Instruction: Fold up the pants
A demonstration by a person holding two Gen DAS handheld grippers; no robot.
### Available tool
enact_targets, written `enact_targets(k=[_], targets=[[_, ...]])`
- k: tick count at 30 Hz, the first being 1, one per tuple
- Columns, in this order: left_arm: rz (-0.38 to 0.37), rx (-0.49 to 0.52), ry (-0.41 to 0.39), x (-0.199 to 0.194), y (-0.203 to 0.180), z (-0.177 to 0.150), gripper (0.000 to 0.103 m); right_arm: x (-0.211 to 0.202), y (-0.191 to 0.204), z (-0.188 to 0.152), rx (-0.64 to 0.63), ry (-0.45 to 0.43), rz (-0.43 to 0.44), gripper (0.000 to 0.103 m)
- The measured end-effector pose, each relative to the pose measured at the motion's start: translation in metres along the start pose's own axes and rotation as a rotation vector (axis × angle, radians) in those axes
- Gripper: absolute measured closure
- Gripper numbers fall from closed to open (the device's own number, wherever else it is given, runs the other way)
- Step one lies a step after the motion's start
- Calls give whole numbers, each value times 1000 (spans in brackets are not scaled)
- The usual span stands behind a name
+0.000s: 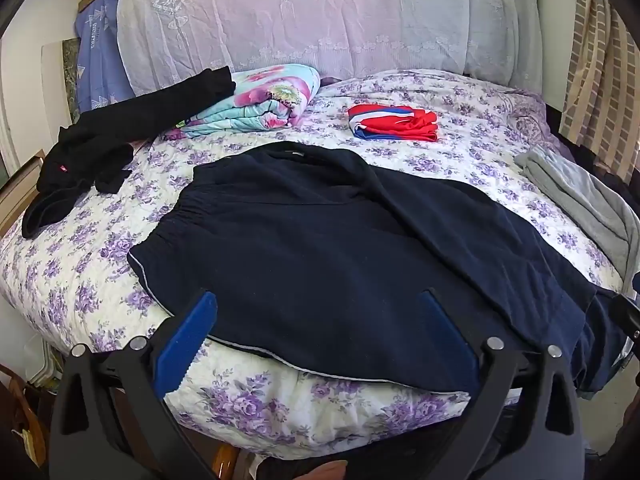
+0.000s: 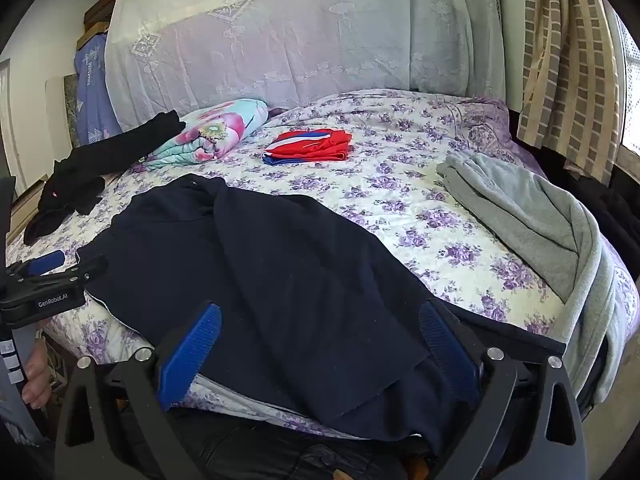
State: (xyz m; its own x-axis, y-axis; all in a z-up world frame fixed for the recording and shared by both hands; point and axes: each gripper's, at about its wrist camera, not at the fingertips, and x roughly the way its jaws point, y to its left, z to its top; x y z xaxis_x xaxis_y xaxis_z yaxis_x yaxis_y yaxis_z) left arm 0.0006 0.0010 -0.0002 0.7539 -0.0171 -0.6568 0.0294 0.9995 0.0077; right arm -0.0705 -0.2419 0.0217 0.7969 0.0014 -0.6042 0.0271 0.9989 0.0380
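Dark navy pants (image 1: 340,252) lie spread on the floral bedspread (image 1: 460,160), waistband to the left, legs running off the near right edge. They also show in the right wrist view (image 2: 288,280). My left gripper (image 1: 318,300) is open, its blue pads (image 1: 188,344) wide apart over the pants' near edge, holding nothing. My right gripper (image 2: 320,312) is open, its blue pads (image 2: 190,356) straddling the pants' legs near the bed edge. The left gripper also shows at the left of the right wrist view (image 2: 52,268).
On the bed: black clothing (image 1: 92,152) at far left, a folded flowered quilt (image 1: 260,100), folded red-white-blue shorts (image 1: 394,122), a grey garment (image 2: 536,232) at the right edge. A lace-covered headboard (image 1: 300,20) stands behind. A curtain (image 2: 568,60) hangs at right.
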Motion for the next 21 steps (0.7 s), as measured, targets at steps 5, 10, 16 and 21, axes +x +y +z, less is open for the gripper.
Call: enact_targets(k=[5, 10, 16, 21], targets=[[8, 7, 0, 3, 5, 1, 4, 0, 0, 1, 5, 8, 3, 3], [15, 23, -8, 1, -1, 0, 4, -1, -4, -5, 7, 9, 3, 3], [18, 25, -12, 1, -3, 1, 4, 3, -9, -8, 16, 17, 5, 3], [19, 26, -13, 1, -4, 2, 4, 0, -8, -7, 24, 13, -8, 3]])
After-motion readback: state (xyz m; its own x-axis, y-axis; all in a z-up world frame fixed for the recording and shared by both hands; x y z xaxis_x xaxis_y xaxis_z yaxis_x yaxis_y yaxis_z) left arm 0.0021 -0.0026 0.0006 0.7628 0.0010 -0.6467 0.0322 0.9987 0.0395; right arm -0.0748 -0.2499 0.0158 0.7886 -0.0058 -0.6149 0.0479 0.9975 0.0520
